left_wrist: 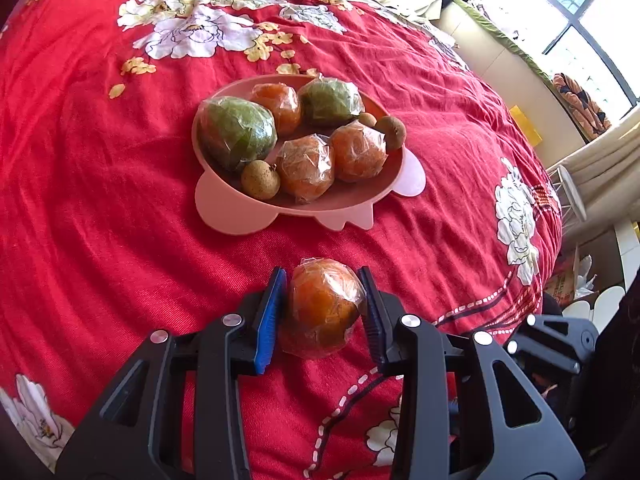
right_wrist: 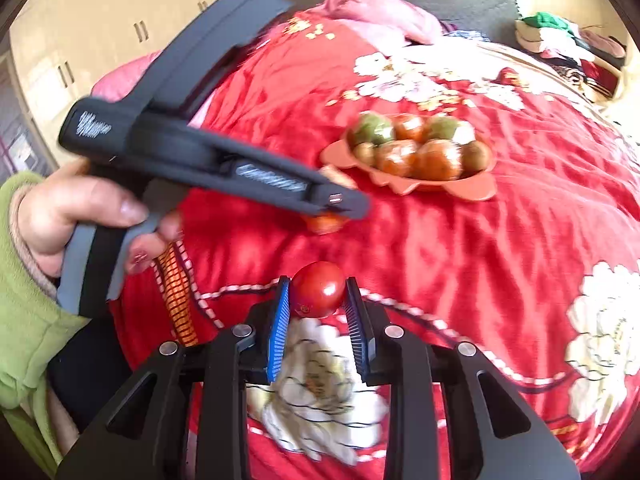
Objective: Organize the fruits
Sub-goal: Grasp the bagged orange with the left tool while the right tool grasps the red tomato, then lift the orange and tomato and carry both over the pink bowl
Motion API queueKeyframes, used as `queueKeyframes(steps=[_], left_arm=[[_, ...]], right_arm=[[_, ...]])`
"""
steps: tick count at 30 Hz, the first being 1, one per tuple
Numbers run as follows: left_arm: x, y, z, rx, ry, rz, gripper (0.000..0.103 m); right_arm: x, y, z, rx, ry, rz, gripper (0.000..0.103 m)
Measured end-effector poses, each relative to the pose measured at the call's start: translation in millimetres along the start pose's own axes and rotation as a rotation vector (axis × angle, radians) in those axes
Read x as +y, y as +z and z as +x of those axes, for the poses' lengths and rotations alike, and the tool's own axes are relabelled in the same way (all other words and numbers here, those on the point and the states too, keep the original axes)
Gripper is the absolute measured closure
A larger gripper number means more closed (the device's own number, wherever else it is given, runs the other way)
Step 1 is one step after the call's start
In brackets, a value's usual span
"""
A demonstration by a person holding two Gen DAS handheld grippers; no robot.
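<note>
My left gripper (left_wrist: 322,280) is shut on a plastic-wrapped orange (left_wrist: 322,308) just above the red bedspread, short of the pink plate (left_wrist: 224,208). The plate holds two wrapped green fruits (left_wrist: 236,132), three wrapped oranges (left_wrist: 306,168) and small brown longans (left_wrist: 260,180). My right gripper (right_wrist: 318,284) is shut on a red tomato (right_wrist: 318,288) above the bedspread. The right wrist view also shows the left gripper (right_wrist: 332,216) with its orange (right_wrist: 324,224), and the plate (right_wrist: 476,190) further back.
A red floral bedspread (left_wrist: 100,180) covers the bed. Pink pillows (right_wrist: 380,12) lie at the head. A window (left_wrist: 580,20) and a yellow box (left_wrist: 526,124) are to the right. Wardrobes (right_wrist: 100,40) stand to the left.
</note>
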State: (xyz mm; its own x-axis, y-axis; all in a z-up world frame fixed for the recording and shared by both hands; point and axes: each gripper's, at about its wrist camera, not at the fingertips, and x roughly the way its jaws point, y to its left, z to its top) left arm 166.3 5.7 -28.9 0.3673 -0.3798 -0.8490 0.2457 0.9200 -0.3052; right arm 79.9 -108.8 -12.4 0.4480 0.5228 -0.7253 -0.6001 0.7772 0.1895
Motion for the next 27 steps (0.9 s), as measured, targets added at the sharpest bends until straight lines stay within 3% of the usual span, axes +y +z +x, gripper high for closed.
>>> queueKeyframes(steps=[10, 12, 23, 27], left_arm=[[-7.7, 3.2, -20.1, -0.035, 0.005, 0.016, 0.077], [-8.7, 4.2, -22.1, -0.038, 0.0, 0.019, 0.087], [-10.9, -10.2, -19.3, -0.014, -0.019, 0.023, 0.086], [-17.1, -18.1, -21.6, -0.028, -0.033, 0.036, 0.063]], right_arm=[[-33.0, 11.8, -21.2, -0.059, -0.052, 0.046, 0.077], [-35.5, 12.5, -25.3, -0.066, -0.06, 0.051, 0.077], [-49.0, 14.7, -29.2, -0.08, -0.075, 0.079, 0.077], [-50.6, 14.3, -26.9, -0.076, -0.078, 0.086, 0.077]])
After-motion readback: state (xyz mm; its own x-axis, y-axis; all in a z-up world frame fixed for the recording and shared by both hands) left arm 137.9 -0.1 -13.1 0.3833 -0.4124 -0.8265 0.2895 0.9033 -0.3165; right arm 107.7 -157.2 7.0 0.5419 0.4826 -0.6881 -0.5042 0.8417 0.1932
